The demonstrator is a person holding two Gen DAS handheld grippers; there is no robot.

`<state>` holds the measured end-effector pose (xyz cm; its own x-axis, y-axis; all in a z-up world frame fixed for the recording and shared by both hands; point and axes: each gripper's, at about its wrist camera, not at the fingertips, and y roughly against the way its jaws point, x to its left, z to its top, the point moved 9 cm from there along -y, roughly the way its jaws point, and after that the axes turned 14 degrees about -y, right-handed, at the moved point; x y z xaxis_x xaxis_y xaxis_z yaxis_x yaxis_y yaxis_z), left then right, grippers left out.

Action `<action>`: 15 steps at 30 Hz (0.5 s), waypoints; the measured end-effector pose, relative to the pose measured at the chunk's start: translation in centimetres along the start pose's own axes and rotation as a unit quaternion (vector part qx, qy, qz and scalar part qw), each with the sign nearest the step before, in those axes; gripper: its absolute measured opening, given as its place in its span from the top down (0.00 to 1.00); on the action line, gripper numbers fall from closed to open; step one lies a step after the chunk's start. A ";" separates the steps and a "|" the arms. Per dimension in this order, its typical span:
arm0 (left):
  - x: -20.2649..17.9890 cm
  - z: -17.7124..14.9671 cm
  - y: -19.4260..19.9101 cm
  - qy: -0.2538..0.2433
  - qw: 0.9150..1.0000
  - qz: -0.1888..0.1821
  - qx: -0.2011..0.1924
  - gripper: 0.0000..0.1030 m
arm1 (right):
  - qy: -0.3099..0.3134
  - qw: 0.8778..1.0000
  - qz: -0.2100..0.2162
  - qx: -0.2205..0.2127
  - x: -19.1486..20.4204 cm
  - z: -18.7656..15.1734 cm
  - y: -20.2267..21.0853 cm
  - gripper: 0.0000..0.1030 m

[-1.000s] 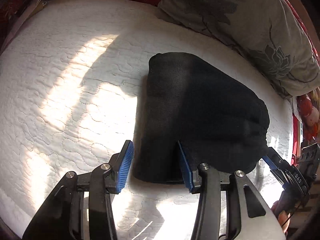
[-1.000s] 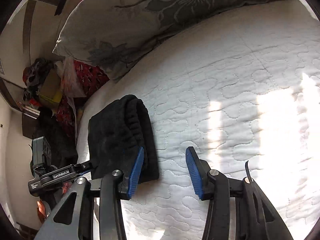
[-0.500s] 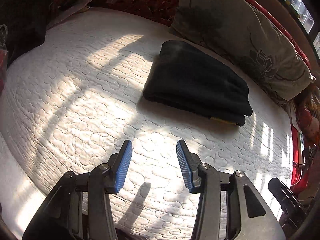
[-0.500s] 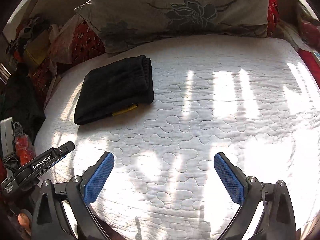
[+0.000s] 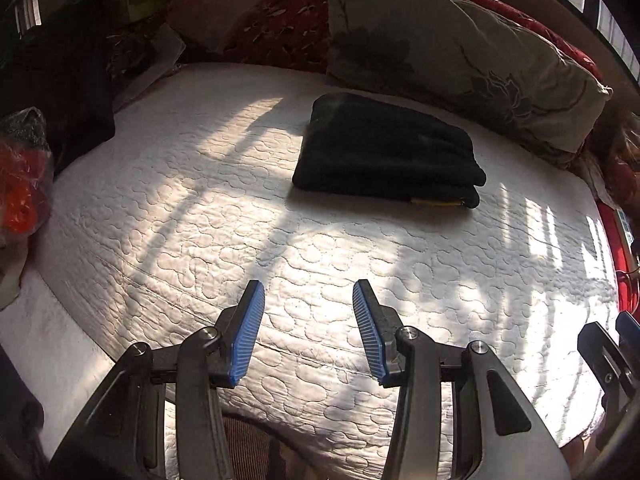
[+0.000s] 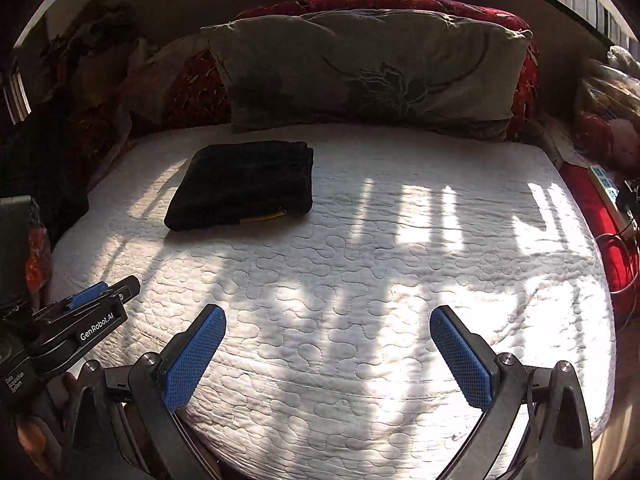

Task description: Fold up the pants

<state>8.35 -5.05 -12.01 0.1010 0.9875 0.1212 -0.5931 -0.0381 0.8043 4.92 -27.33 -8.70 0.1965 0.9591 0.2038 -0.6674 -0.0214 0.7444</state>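
Pants (image 5: 386, 152): black, folded into a compact rectangular bundle, lying on the white quilted mattress (image 5: 200, 240) at about 12 o'clock from the left gripper (image 5: 308, 330), well apart from it. In the right wrist view the bundle (image 6: 244, 184) sits at about 11 o'clock from the right gripper (image 6: 328, 356), near the patterned pillow (image 6: 372, 80) at the head of the bed. A yellow tag shows at the bundle's near edge.

Left gripper: jaws partly apart, nothing between the pads, bare mattress beneath. Right gripper: jaws spread wide, nothing between them. Neither touches the cloth. The left gripper also shows at the right view's 9 o'clock edge (image 6: 100, 296).

Judgement: fold looks complete; task at or near its end.

Risks from here:
- Top layers at the bundle's right edge look rounded and stacked loosely; soft knit could relax and slide open with no one touching it.
- Any re-approach with open jaws could snag the top layer and drag the fold apart.
- The mattress is soft; pressing down beside the bundle could tilt it.
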 end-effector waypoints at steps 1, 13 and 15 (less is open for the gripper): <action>-0.3 0.0 0.2 -0.009 1.000 0.005 -0.001 0.57 | 0.001 1.000 0.000 -0.005 0.0 0.1 0.2 0.00; -3.2 1.3 3.0 -0.063 0.996 0.032 -0.045 0.33 | -0.017 0.999 -0.008 -0.039 -1.5 0.8 1.8 0.00; -3.3 1.5 3.3 -0.061 0.996 0.033 -0.049 0.25 | -0.016 0.999 -0.013 -0.047 -1.7 1.0 2.0 0.00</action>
<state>7.22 -8.65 -8.91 0.1523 0.9570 0.2468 -0.6760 -0.0813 0.7324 3.97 -29.27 -6.88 0.2371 0.9492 0.2066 -0.7254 0.0315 0.6876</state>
